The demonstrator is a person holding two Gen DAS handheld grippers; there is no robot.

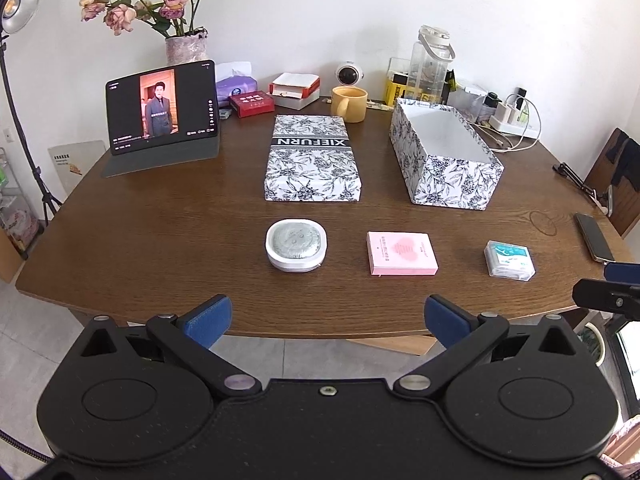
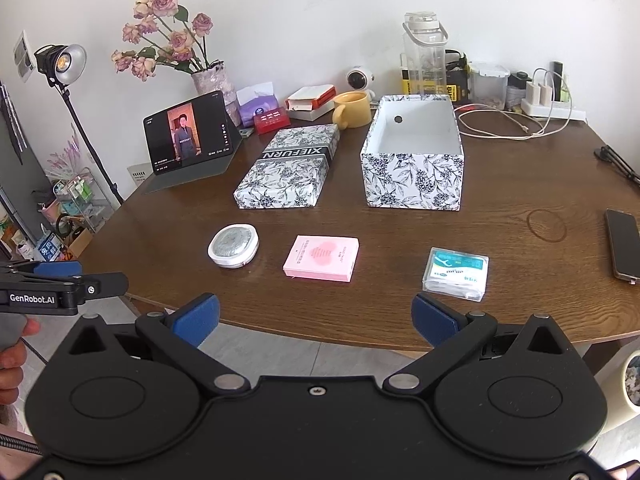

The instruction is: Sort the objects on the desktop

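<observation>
Three small items lie in a row near the table's front edge: a white round case (image 1: 296, 245) (image 2: 233, 247), a pink flat box (image 1: 401, 253) (image 2: 321, 257) and a clear packet with a teal label (image 1: 509, 260) (image 2: 456, 273). Behind them stand an open floral box (image 1: 444, 156) (image 2: 414, 178) with nothing inside and its floral lid (image 1: 313, 159) (image 2: 286, 166). My left gripper (image 1: 327, 318) hovers open off the front edge, before the case and pink box. My right gripper (image 2: 315, 316) is open too, facing the pink box and packet. Neither holds anything.
A tablet (image 1: 162, 107) on a stand plays at the back left, by a flower vase (image 1: 186, 49). A yellow mug (image 1: 349, 103), tissue pack, water bottle (image 1: 430, 64), power strip with cables (image 2: 552, 112) line the back. A phone (image 2: 622, 244) lies at the right edge.
</observation>
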